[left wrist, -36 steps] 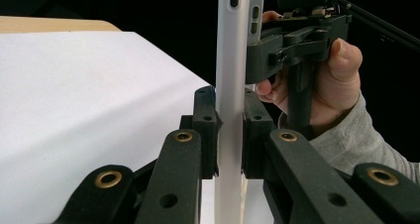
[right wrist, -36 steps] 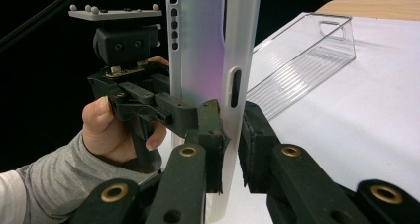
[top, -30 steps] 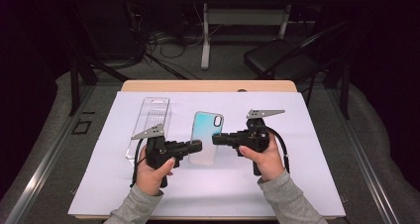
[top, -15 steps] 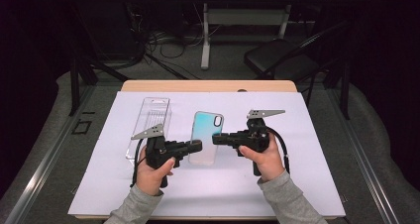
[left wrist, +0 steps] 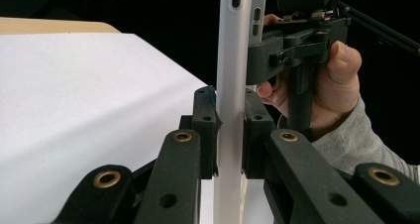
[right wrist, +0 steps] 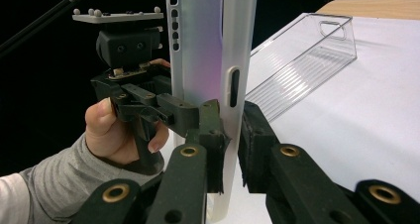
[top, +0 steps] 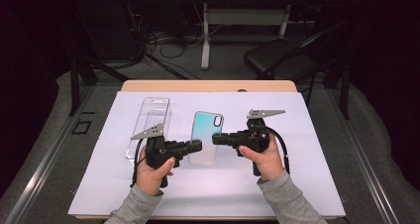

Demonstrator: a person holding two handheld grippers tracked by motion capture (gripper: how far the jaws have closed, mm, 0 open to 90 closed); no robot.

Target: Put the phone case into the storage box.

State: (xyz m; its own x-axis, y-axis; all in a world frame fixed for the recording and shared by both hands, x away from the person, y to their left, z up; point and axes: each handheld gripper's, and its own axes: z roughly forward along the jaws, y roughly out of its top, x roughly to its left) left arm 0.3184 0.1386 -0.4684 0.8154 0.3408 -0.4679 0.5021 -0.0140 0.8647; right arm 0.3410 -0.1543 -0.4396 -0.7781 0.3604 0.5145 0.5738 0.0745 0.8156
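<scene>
1. Nearest the viewer, two hands each hold a tool above the white desk (top: 297, 184).
2. The left tool (top: 197, 145) clamps the left long edge of a phone case (top: 205, 137); the right tool (top: 216, 139) clamps its right edge.
3. The case sits between them, its long axis running away from the viewer, both hands equally near.
4. Farther left, a clear plastic box (top: 151, 122) lies on the desk.
5. Nothing has shifted since the earlier frames.
</scene>
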